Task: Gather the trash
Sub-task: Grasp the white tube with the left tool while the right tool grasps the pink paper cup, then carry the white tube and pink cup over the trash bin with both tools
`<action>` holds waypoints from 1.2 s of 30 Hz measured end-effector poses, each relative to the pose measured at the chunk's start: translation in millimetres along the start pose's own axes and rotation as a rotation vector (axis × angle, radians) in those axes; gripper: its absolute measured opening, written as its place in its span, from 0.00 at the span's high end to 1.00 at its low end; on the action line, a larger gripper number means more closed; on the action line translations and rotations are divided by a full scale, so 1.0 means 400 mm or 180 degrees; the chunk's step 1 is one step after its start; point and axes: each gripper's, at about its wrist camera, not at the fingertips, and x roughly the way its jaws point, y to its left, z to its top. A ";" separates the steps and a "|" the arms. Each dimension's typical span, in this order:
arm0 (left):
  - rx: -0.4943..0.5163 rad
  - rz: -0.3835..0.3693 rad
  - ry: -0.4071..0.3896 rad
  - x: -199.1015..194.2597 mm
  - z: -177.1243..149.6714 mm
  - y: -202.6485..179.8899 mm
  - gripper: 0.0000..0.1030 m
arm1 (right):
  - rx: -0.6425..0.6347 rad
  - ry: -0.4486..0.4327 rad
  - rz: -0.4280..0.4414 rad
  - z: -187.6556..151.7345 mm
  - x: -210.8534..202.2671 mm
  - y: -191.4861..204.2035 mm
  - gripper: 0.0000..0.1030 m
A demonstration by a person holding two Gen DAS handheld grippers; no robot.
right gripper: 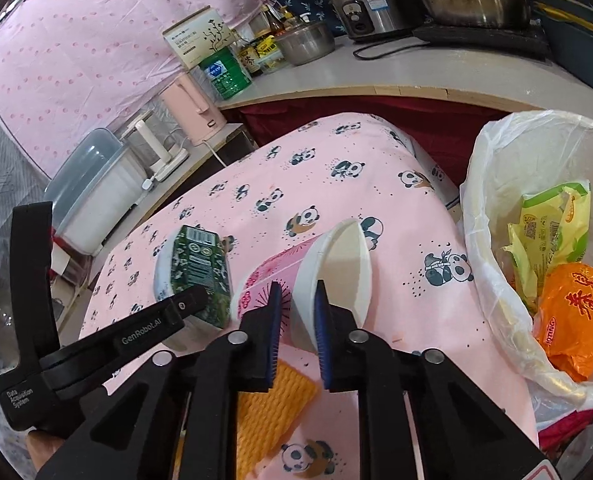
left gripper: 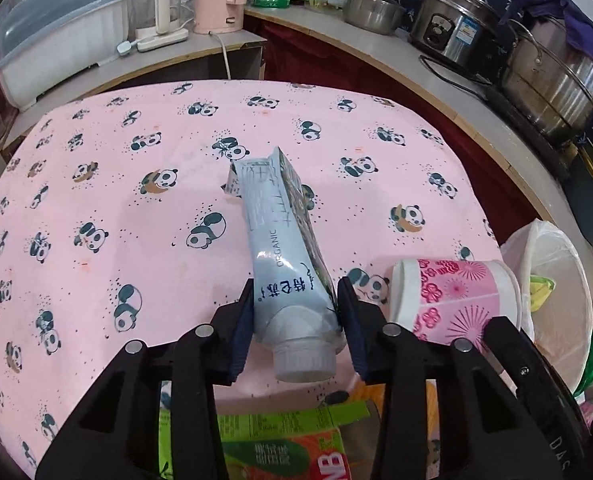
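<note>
Left gripper, nearest its own lens: jaws clamped on the lower body of a squeezed grey carton, just above its screw cap. The carton lies on the bench and stretches forward, away from the jaws.

Right gripper: jaws nearly together, pinching the rim wall of a pink flowered paper cup that lies on its side; one pad sits outside the wall, the other inside the mouth.

Progress, as I judge it: partly done. The lined bin, to the right of the right jaws, already holds a yellow-green wrapper and an orange packet. Carton and cup are gripped but not yet lifted clear or binned. A green-and-orange package shows below the left jaws; whether it is trash to collect, I cannot tell.

View differences: the right wrist camera shows the bin's contents and the carton's dark green printed end, plus an orange woven mat under its jaws. The left wrist camera shows the carton's cap and full length, which the right view lacks, but only the bin's edge.
</note>
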 end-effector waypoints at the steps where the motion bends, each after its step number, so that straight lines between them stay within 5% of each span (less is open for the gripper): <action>1: 0.0014 -0.0005 -0.0017 -0.010 -0.004 -0.004 0.63 | -0.0021 -0.0021 0.0004 -0.003 -0.010 0.006 0.90; 4: 0.0061 -0.0031 -0.0080 -0.049 -0.017 -0.018 0.63 | -0.0060 -0.0105 0.0015 -0.008 -0.048 0.021 0.96; 16: 0.0319 -0.0162 -0.0341 -0.198 -0.050 -0.127 0.63 | 0.0071 -0.0476 -0.0075 -0.002 -0.227 -0.022 0.96; 21: 0.0494 -0.0244 -0.0399 -0.236 -0.066 -0.207 0.64 | 0.0146 -0.0639 -0.0179 0.007 -0.302 -0.071 0.96; 24: 0.0597 -0.0346 -0.0361 -0.245 -0.081 -0.259 0.75 | 0.0218 -0.0723 -0.0238 0.010 -0.341 -0.113 0.96; 36: 0.1055 -0.0528 -0.0370 -0.249 -0.141 -0.464 0.75 | 0.0508 -0.0924 -0.0477 0.001 -0.436 -0.277 0.96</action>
